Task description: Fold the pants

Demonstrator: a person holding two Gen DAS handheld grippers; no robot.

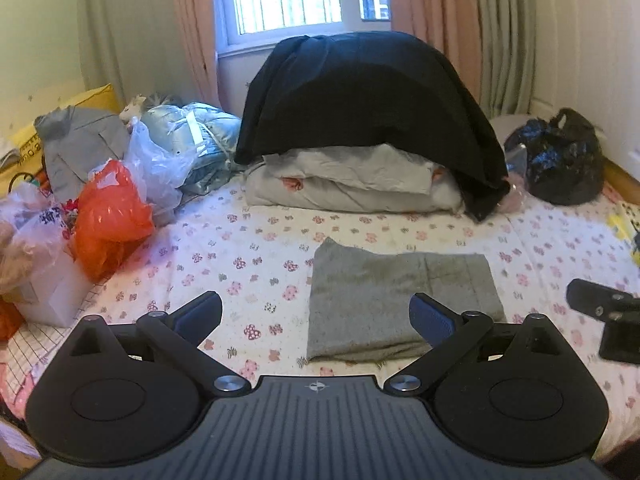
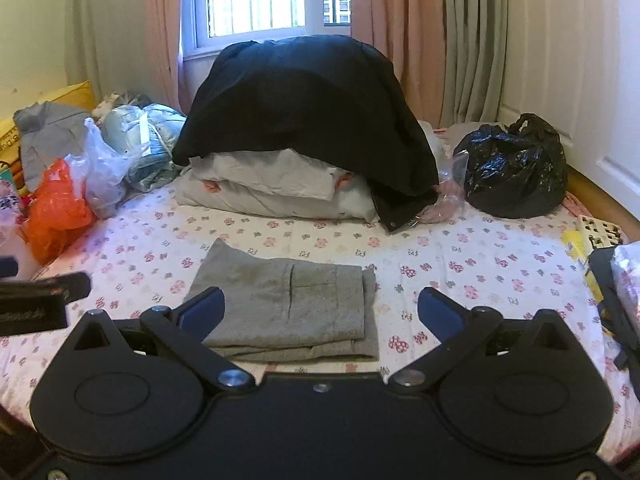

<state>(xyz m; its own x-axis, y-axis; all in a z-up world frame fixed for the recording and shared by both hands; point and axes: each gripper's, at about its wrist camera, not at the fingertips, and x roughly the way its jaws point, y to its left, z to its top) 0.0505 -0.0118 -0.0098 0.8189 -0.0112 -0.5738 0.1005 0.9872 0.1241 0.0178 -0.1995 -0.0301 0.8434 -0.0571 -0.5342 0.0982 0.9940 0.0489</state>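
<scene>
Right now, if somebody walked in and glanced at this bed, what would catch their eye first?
Probably the big black garment draped over the pile of pale bedding under the window. Next, the grey pants folded into a neat rectangle on the flowered sheet, with both open grippers, left and right, apart from them.

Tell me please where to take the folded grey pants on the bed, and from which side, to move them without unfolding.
Probably grip the folded grey pants at the thick near edge, coming low from the front, the side nearest the right gripper. There the layers are stacked and show as one bundle, so open jaws could close over all of them. The far corner looks thin and single.
</scene>
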